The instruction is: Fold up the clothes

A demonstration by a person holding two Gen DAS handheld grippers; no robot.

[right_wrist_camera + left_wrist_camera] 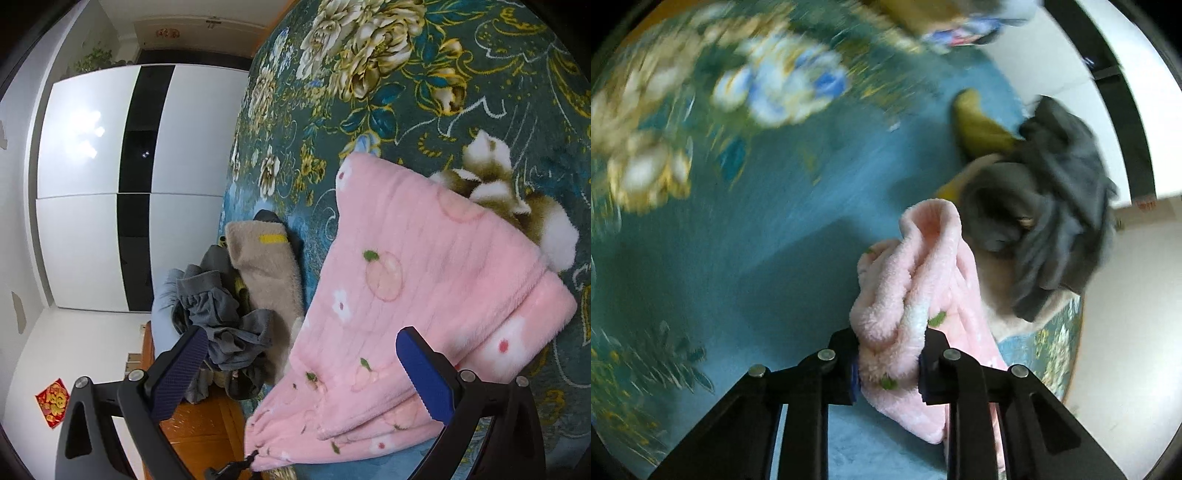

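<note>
In the left wrist view, the left hand-held gripper pinched a bunched fluffy pink fleece garment above the teal floral bed blanket.

In the right wrist view, the right hand-held gripper stood spread wide and held nothing, just above the same garment lying on the blanket beside a crumpled grey clothes pile.

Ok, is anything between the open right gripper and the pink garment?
Nothing visible. The right gripper is open with the pink garment lying right ahead on the floral blanket. The clothes pile sits off to the left, clear of that path. The left gripper already grips the pink garment.
</note>
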